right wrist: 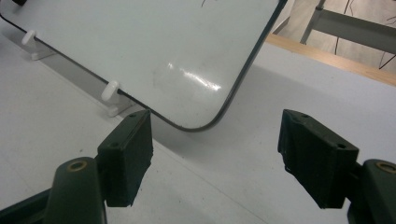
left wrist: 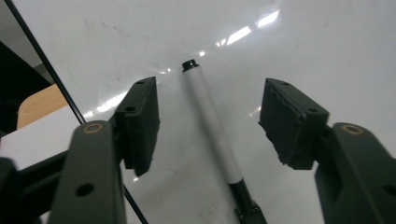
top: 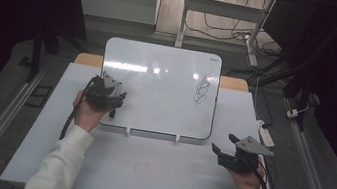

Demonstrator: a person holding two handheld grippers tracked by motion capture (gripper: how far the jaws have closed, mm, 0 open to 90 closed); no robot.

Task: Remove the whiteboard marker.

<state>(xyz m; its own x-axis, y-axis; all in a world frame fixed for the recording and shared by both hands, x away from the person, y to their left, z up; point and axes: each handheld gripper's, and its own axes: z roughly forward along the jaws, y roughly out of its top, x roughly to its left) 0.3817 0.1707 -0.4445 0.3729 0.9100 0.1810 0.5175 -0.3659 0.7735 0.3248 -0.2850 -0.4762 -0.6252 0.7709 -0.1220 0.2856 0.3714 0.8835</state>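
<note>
A whiteboard [top: 157,88] leans on the grey table [top: 145,167], with a black scribble [top: 201,89] near its right edge. On the board's lower left lies a marker [left wrist: 205,107] with a white body and a black end. My left gripper [left wrist: 214,122] is open just above it, one jaw on each side and neither touching; in the high view this left gripper [top: 114,100] hovers over the board's lower left corner. My right gripper [top: 224,143] is open and empty over the table, just off the board's lower right corner [right wrist: 201,126].
Two white pegs [top: 127,130] [top: 177,138] hold the board's bottom edge. A wooden strip [top: 234,83] runs behind the board. A power strip [top: 265,134] lies off the table's right side. Metal rails flank the table, and desk legs with cables stand beyond it.
</note>
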